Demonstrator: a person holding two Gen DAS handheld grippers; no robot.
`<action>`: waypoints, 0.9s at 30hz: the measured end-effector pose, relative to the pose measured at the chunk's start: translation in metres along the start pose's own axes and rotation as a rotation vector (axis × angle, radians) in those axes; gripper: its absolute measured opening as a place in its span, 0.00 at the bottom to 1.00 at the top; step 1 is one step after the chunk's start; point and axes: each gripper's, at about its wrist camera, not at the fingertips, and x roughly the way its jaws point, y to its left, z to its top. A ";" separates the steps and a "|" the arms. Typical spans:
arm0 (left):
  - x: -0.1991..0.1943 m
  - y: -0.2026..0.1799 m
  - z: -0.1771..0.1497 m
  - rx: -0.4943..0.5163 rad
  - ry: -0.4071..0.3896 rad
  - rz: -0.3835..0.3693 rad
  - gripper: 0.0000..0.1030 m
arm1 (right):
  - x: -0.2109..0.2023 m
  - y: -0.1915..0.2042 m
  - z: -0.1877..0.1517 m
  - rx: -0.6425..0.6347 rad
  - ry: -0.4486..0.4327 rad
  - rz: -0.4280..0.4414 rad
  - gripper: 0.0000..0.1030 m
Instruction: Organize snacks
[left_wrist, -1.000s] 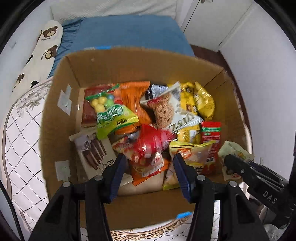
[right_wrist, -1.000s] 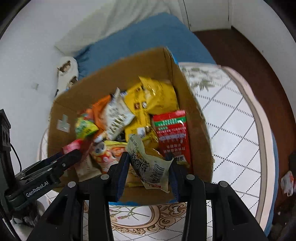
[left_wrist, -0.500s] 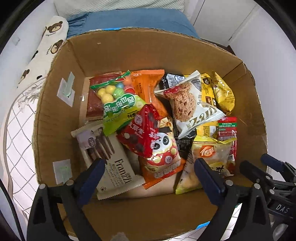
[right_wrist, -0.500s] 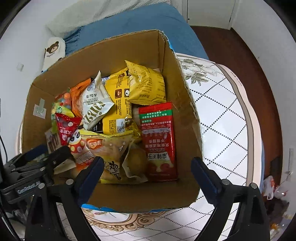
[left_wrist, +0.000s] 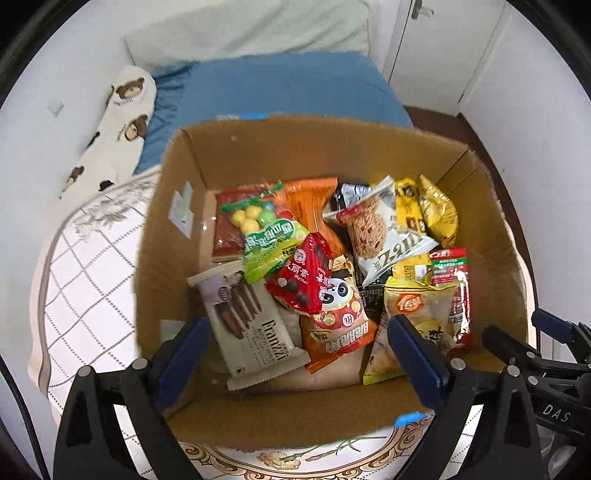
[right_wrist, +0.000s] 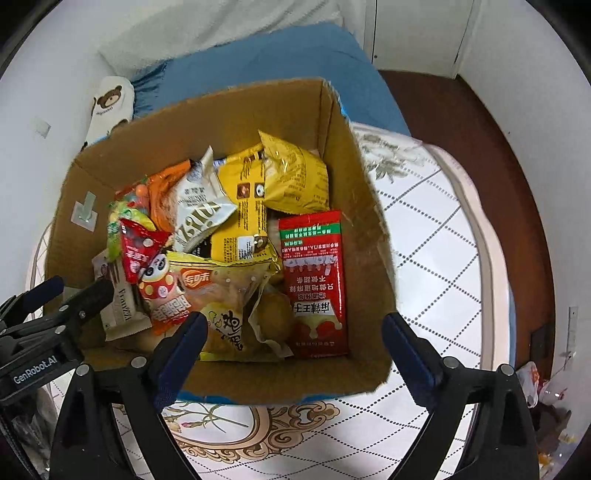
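both grippers, left (left_wrist: 295, 354) & right (right_wrist: 291, 347), hang w/ jaws wide & empty over cardboard box (left_wrist: 295, 410), snack packets (left_wrist: 325, 291) piled loose below & ahead, prob. dropped in for storage.

Box of snacks on a table, bed behind.
Snack packets (left_wrist: 325, 280) lie heaped in the cardboard box (left_wrist: 332, 147); the box sits on the table (right_wrist: 443, 258), with the bed (left_wrist: 288, 85) behind it.
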 end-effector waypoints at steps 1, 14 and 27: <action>-0.008 0.001 -0.003 -0.002 -0.018 -0.001 0.96 | -0.007 0.001 -0.003 -0.003 -0.018 -0.004 0.96; -0.116 0.005 -0.071 0.002 -0.211 0.008 0.96 | -0.112 0.015 -0.069 -0.030 -0.223 0.046 0.97; -0.208 0.013 -0.139 -0.008 -0.353 0.005 0.96 | -0.231 0.031 -0.157 -0.093 -0.430 0.039 0.99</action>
